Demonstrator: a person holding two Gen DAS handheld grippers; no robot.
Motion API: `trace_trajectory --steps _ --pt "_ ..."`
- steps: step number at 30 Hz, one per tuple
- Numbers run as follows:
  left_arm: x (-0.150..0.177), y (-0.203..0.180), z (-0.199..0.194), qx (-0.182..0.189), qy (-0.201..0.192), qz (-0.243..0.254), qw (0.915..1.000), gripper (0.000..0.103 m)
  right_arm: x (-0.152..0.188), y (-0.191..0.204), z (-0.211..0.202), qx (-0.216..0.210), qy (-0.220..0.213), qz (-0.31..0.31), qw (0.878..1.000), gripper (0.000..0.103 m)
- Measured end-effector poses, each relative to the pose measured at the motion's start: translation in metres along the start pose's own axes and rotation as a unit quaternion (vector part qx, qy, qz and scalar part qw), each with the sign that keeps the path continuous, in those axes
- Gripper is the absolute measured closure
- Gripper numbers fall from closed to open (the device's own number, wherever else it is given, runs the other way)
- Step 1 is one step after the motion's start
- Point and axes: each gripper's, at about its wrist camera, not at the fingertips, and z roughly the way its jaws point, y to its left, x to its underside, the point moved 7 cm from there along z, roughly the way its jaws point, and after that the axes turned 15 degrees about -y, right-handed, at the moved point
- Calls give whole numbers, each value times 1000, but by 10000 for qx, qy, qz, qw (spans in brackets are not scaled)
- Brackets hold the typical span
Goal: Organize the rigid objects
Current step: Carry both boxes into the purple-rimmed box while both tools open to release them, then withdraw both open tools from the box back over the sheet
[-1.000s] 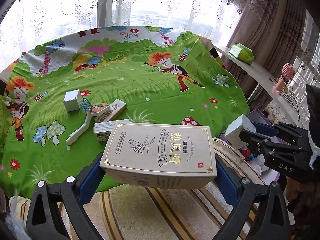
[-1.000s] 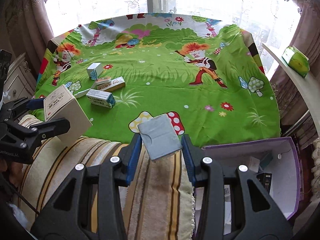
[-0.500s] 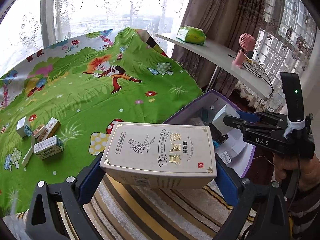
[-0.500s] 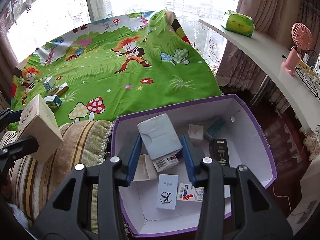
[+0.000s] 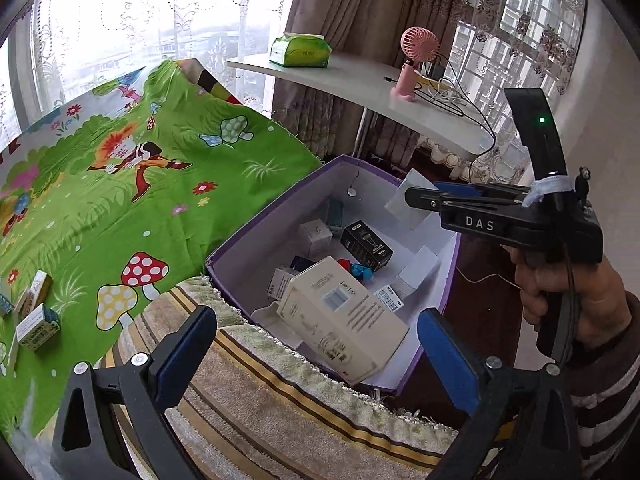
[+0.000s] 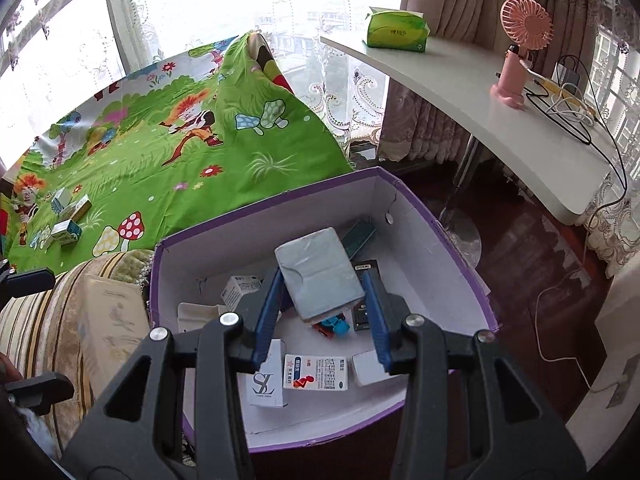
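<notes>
Item: grey box (image 6: 320,272), pinched between the blue pads of my right gripper (image 6: 324,312), above the purple bin (image 6: 452,236). Item: cream carton (image 5: 340,316), tilted at the bin's near edge, clear of my left gripper (image 5: 316,344), jaws spread wide, empty. Small boxes (image 5: 36,316) on green cloth (image 5: 120,200).
</notes>
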Motion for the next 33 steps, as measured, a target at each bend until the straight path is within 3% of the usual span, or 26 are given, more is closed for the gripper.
trace_trajectory --steps 11,13,15,17,33 --pt "3 23 -5 -91 -8 -591 9982 1 -8 -35 -1 433 -100 229 9987 57" --pt "3 24 -5 -95 -27 -601 9981 1 -9 -41 -2 493 -107 303 9983 51" --pt "3 25 -6 -102 -47 -608 9981 1 -9 -42 -2 487 -113 332 9982 38" --pt "3 26 -7 -95 -54 -618 9980 1 -9 -41 -1 464 -114 313 9984 34" --pt "4 62 -25 -230 -262 -1180 9924 2 7 -6 13 73 217 -3 9997 26"
